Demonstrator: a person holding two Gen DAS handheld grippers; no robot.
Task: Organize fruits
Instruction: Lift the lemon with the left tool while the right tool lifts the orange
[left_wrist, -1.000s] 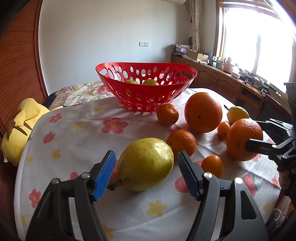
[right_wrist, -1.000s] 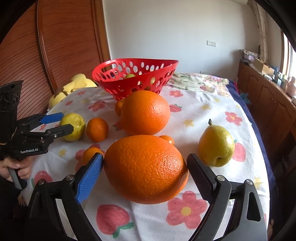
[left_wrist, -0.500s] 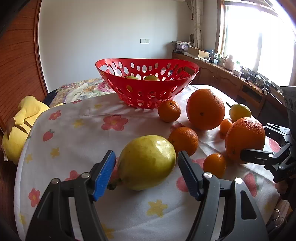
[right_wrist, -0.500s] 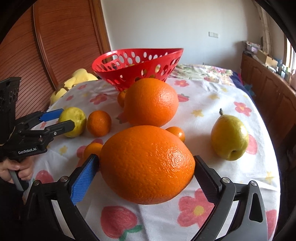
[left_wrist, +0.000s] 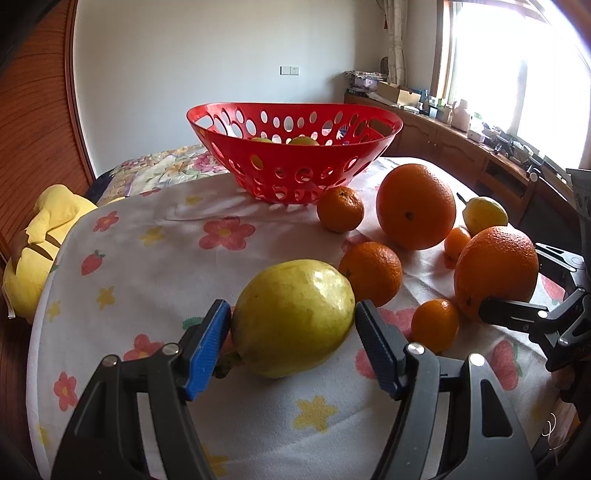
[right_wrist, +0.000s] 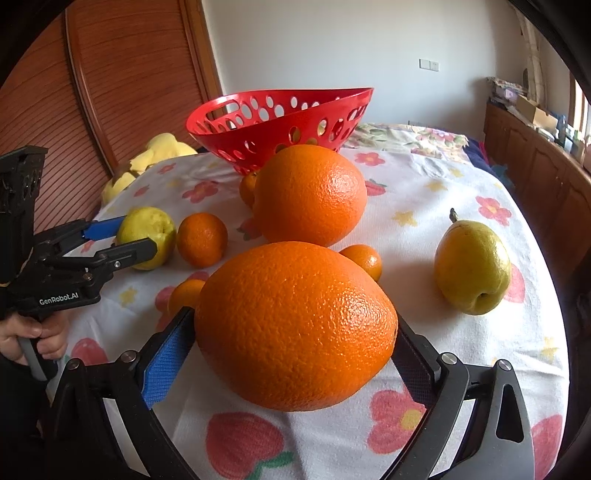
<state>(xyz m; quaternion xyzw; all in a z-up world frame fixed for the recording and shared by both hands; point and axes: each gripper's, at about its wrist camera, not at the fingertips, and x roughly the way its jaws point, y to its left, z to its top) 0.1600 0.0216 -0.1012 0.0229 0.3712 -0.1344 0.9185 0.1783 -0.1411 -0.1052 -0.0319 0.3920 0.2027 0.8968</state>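
Observation:
A large yellow-green fruit (left_wrist: 291, 317) lies on the flowered cloth between the blue pads of my left gripper (left_wrist: 291, 310). The pads stand close against its two sides without squeezing it. My right gripper (right_wrist: 293, 323) has its jaws closing on a large orange (right_wrist: 295, 325), which rests on the cloth with both pads against it. From the left wrist view the right gripper (left_wrist: 511, 277) straddles that orange (left_wrist: 495, 273). The red perforated basket (left_wrist: 295, 105) stands at the back with two yellow-green fruits (left_wrist: 303, 140) inside.
A second large orange (left_wrist: 415, 206), a yellow pear (right_wrist: 472, 266) and several tangerines (left_wrist: 371, 273) lie loose between the grippers and the basket. A yellow plush toy (left_wrist: 37, 251) sits off the table's left edge. A person's hand (right_wrist: 33, 332) holds the left gripper's handle.
Both grippers have crept forward, so each fruit now sits deeper between its pads. The gaps beside the large orange have closed. No fruit has left the cloth.

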